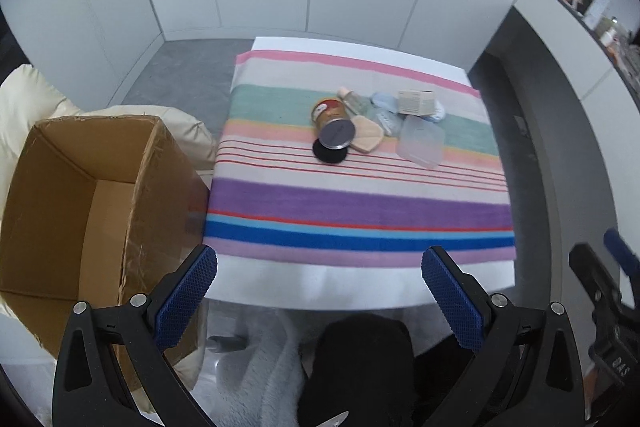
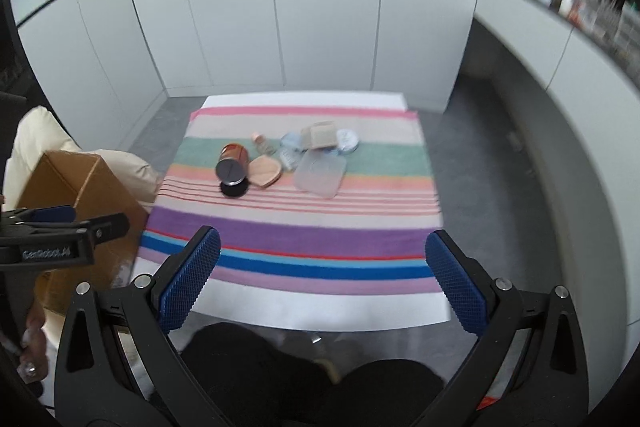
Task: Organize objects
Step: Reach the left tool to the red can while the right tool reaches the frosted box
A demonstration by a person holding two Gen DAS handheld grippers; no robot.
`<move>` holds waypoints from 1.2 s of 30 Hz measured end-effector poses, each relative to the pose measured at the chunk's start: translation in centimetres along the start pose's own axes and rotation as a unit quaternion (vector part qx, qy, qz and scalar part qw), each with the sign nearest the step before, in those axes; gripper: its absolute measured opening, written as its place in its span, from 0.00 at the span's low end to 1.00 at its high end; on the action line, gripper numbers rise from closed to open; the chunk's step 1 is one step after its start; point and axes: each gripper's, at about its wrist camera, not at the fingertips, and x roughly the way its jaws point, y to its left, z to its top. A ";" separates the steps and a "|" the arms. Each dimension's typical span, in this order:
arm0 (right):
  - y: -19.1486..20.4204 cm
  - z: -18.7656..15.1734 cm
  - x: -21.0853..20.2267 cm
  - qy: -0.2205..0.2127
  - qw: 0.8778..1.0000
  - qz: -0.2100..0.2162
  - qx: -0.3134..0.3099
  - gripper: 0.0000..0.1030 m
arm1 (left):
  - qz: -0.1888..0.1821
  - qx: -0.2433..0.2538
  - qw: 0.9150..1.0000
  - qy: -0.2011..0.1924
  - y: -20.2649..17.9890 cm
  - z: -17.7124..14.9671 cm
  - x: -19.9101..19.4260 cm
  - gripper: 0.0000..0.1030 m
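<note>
Clearly both the left gripper (image 1: pixel 319 293) and right gripper (image 2: pixel 323 277) hang with jaws spread wide and empty, short of the striped cloth (image 1: pixel 360 203). Mid-cloth, a tipped can (image 1: pixel 332 123) hides part of a black disc (image 1: pixel 330 152); the clutter behind it blurs together. Left of the cloth, an open cardboard box (image 1: pixel 80 211) is cut off by the frame.

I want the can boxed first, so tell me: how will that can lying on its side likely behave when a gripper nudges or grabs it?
The can lies on its side on the striped cloth, so a nudge will probably roll it. Its round, seemingly metal wall may slip between the pads. It rests against a black disc and a beige pad, which it may drag along.
</note>
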 end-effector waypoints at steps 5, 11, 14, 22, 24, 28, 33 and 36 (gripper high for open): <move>-1.6 0.4 4.6 0.006 0.999 0.025 0.024 1.00 | 0.036 0.003 0.999 0.001 -1.4 3.1 2.9 1.00; -3.1 2.2 11.6 0.042 0.996 0.034 0.065 1.00 | 0.056 0.013 0.998 -0.002 -3.7 7.7 7.9 1.00; -3.5 3.1 15.1 0.058 0.995 0.030 0.077 1.00 | 0.079 0.030 0.996 -0.004 -4.4 9.6 10.9 1.00; -3.2 3.5 24.3 0.113 0.988 0.037 0.097 1.00 | 0.113 0.042 0.992 0.030 -4.0 12.4 18.7 1.00; -3.0 3.3 25.6 0.117 0.986 0.043 0.107 1.00 | 0.121 0.053 0.991 0.030 -3.9 12.6 19.9 1.00; -2.0 3.1 28.5 0.129 0.985 0.035 0.108 1.00 | 0.120 0.051 0.991 0.042 -3.5 13.0 22.3 1.00; -0.8 3.3 31.7 0.135 0.985 0.011 0.104 0.98 | 0.129 0.056 0.988 0.056 -3.7 13.5 24.9 0.99; -0.5 3.2 33.5 0.145 0.984 -0.009 0.102 0.97 | 0.136 0.064 0.986 0.073 -3.7 13.9 26.9 0.98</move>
